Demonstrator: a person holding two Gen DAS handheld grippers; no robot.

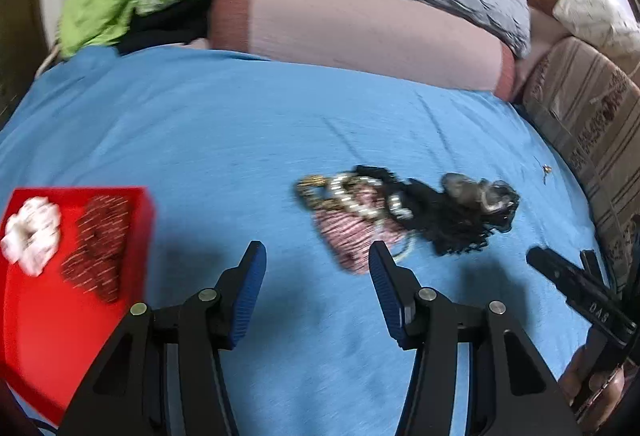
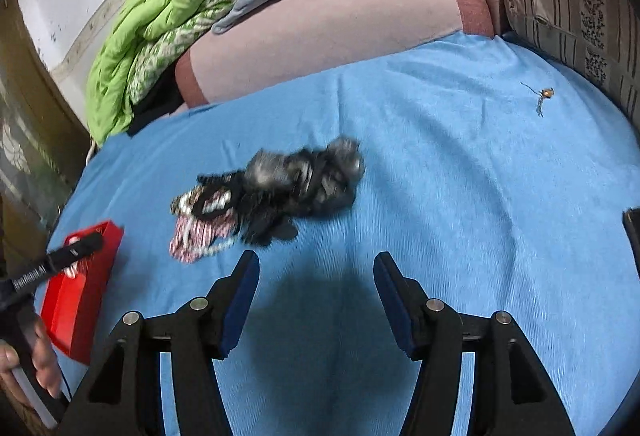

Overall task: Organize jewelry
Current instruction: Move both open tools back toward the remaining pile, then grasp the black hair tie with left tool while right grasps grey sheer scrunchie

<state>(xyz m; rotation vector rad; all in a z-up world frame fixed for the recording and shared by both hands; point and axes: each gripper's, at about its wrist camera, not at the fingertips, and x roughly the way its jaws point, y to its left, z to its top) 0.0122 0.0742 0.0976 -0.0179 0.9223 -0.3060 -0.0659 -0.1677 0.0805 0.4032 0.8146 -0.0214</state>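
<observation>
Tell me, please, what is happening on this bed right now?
A person is sorting jewelry on a blue sheet, with a gripper in each hand. The left gripper and right gripper are both open and empty above the sheet. A tangled jewelry pile lies loose in the middle. The red box at the left already holds a white piece and a dark red piece.

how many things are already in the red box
2: a white fluffy piece at its left side and a dark red beaded piece to the right of it, both lying in the red box. Blur may hide smaller ones.
</observation>
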